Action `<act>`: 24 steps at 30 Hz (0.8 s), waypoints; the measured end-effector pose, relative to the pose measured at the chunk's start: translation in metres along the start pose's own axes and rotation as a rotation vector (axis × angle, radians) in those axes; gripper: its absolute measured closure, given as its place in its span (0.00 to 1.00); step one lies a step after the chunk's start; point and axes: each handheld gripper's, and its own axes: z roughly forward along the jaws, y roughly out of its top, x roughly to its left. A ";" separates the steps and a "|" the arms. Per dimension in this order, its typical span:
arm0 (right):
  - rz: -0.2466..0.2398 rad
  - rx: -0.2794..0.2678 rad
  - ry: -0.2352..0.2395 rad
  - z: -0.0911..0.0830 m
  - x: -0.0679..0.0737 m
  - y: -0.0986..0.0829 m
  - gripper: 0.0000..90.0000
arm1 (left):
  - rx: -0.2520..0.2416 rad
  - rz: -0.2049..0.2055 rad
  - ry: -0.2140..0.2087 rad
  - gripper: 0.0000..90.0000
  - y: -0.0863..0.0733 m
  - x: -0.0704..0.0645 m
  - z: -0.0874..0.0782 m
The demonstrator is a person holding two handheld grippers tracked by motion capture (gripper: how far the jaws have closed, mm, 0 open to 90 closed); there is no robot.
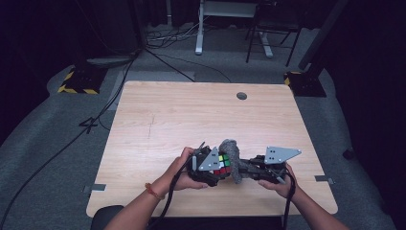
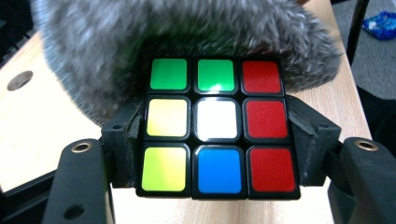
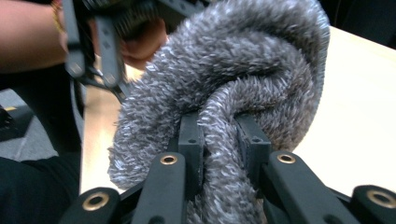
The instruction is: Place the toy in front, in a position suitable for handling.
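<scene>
- Cube work is centred on a colour-tiled puzzle cube (image 2: 217, 133), which is held above the near middle of the wooden table (image 1: 158, 120), between the two hands.
- In the left gripper view, the cube's facing side is seen as green, green, red along the top, yellow, white, red across the middle, and yellow-green, blue, red at the bottom.
- The cube is clamped at its two sides by the padded jaws of the left gripper (image 2: 217, 140), which are closed down to the cube's width and pressed against its middle and lower rows.
- A grey fluffy cloth (image 3: 233, 74) is draped over the far and upper edge of the cube, touching it; in the high view the cloth (image 1: 231, 155) is seen bunched just to the right of the cube (image 1: 222, 164).
- A twisted fold of the cloth is pinched between the jaws of the right gripper (image 3: 219, 140), which are drawn nearly together with only the thickness of the fabric between them.
- The left hand (image 1: 179, 175) is wrapped round its gripper's handle, and the right hand (image 1: 282, 184) round the other, both near the table's front edge.
- A round grommet hole (image 1: 242, 96) is set in the tabletop well apart from the work, towards the far edge.
- Grey carpet (image 1: 57, 139) with black cables is seen around the table.
</scene>
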 end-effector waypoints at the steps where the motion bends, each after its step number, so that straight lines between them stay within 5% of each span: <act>1: -0.005 0.015 -0.005 0.001 0.000 -0.001 0.84 | -0.004 0.000 -0.003 0.37 0.000 0.000 -0.001; 9: 0.011 0.159 0.000 0.015 -0.010 -0.013 0.84 | -0.042 -0.009 -0.010 0.37 0.002 0.002 -0.009; 13: 0.009 0.134 0.002 0.012 -0.009 -0.010 0.84 | -0.024 0.000 -0.026 0.37 -0.001 0.003 -0.006; 18: -0.029 0.038 -0.013 -0.003 0.004 0.006 0.84 | 0.021 0.010 -0.051 0.37 -0.003 -0.003 0.007; 24: -0.026 0.073 -0.032 0.003 0.002 0.000 0.84 | -0.002 -0.004 -0.044 0.37 -0.002 -0.001 0.002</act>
